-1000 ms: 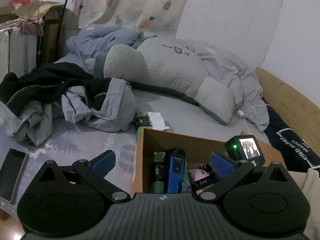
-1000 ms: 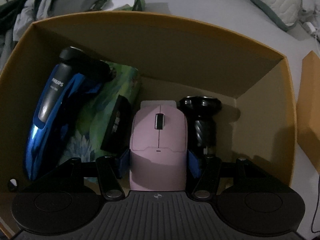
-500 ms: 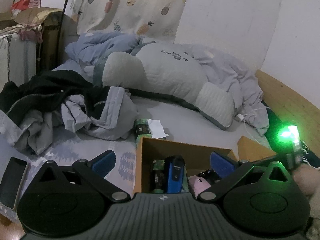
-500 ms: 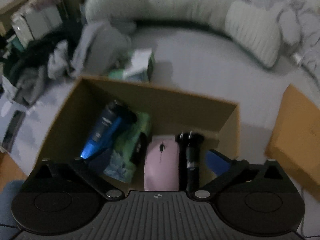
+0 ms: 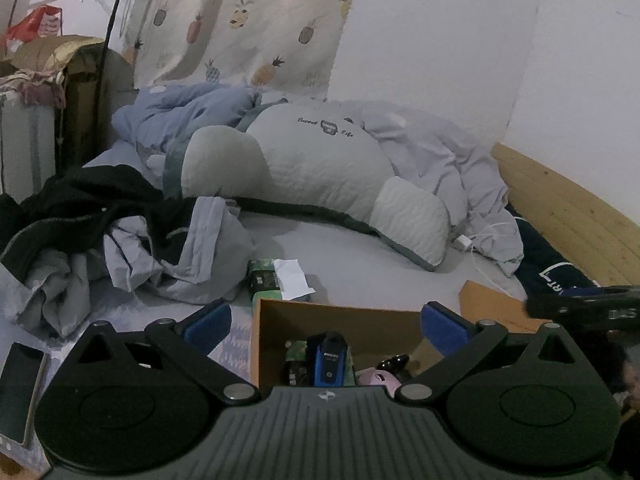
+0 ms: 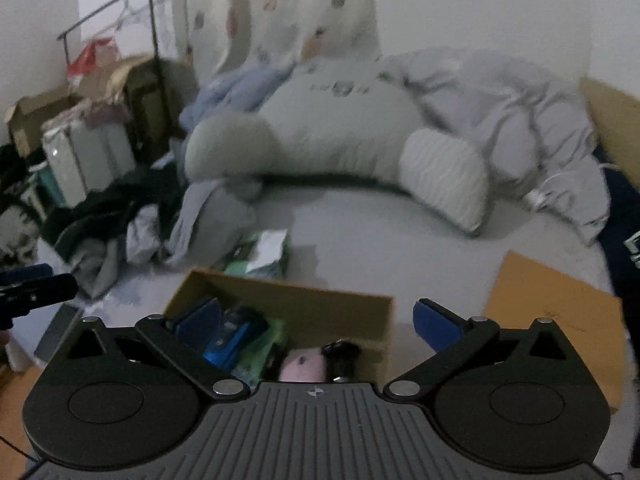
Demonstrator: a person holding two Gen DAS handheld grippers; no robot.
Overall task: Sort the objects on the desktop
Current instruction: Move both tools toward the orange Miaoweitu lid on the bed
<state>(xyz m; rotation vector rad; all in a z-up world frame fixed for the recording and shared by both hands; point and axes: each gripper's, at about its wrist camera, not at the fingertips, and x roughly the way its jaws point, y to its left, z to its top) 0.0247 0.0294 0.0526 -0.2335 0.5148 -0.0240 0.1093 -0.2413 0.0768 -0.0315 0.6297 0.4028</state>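
- the left gripper [image 5: 326, 322] stood wide apart, its blue pads [image 5: 208, 322] gripping nothing, held above the near edge of the cardboard box [image 5: 340, 316].
- the right gripper [image 6: 316, 320] was likewise spread wide and empty (that view was blurred), hovering over the same box [image 6: 280, 300].
- inside the box lay the blue shaver [image 5: 328, 360] at about 12 o'clock from the left gripper, the pink mouse [image 6: 302, 364] just beside it toward 1 o'clock, and a black flashlight [image 6: 344, 354] touching the mouse's right side.
- a green tissue pack [image 5: 266, 280] sat on the bed [image 5: 360, 256] just beyond the box at 11 o'clock.
- a phone [image 5: 18, 392] lay at 9 o'clock, well apart from the box.
- a loose cardboard flap [image 6: 552, 312] rested on the bed at 2 o'clock.
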